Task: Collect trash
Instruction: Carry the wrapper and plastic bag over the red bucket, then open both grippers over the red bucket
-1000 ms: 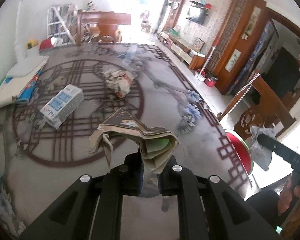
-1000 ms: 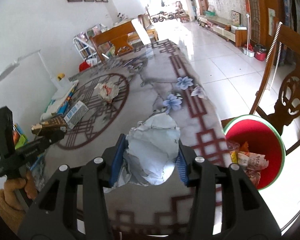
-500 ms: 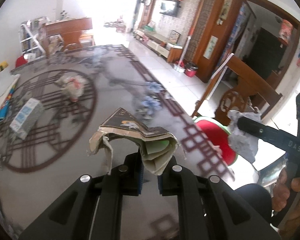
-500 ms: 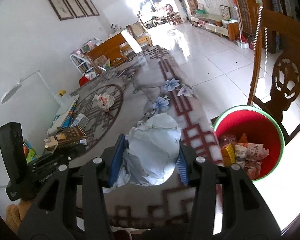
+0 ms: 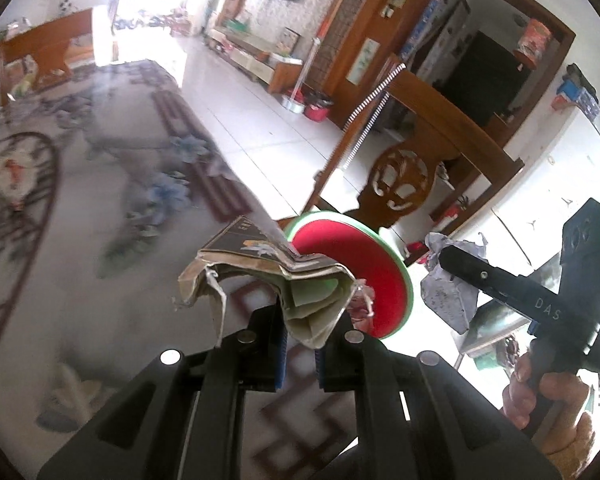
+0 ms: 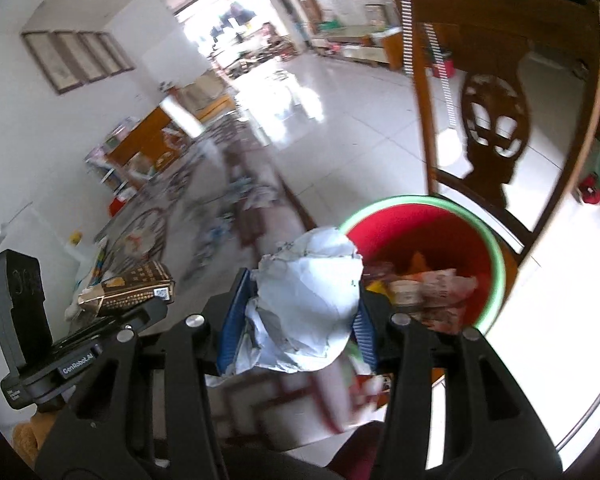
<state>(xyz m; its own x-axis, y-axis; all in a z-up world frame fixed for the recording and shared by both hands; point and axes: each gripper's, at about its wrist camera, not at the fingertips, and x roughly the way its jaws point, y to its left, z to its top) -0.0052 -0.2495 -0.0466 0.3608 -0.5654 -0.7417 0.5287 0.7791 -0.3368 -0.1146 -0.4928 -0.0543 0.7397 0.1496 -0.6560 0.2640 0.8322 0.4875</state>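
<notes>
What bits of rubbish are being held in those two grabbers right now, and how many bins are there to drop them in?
Flattened cartons: 1, a brown one in the left gripper.
Crumpled paper balls: 1, a pale one in the right gripper.
Bins: 1, a red bin with a green rim.
Total: 3.

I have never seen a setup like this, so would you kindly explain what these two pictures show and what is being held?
There is no robot here: a person holds a two-finger gripper in each hand, and each gripper carries a fisheye camera looking forward along its fingers. One picture is from the left gripper, which is shut on a flattened brown carton. The other is from the right gripper, whose jaws clamp a crumpled white paper. Each camera also catches the other gripper off to the side. Both point toward a red bin with a green rim, already holding wrappers, beside a patterned table and a wooden chair.
</notes>
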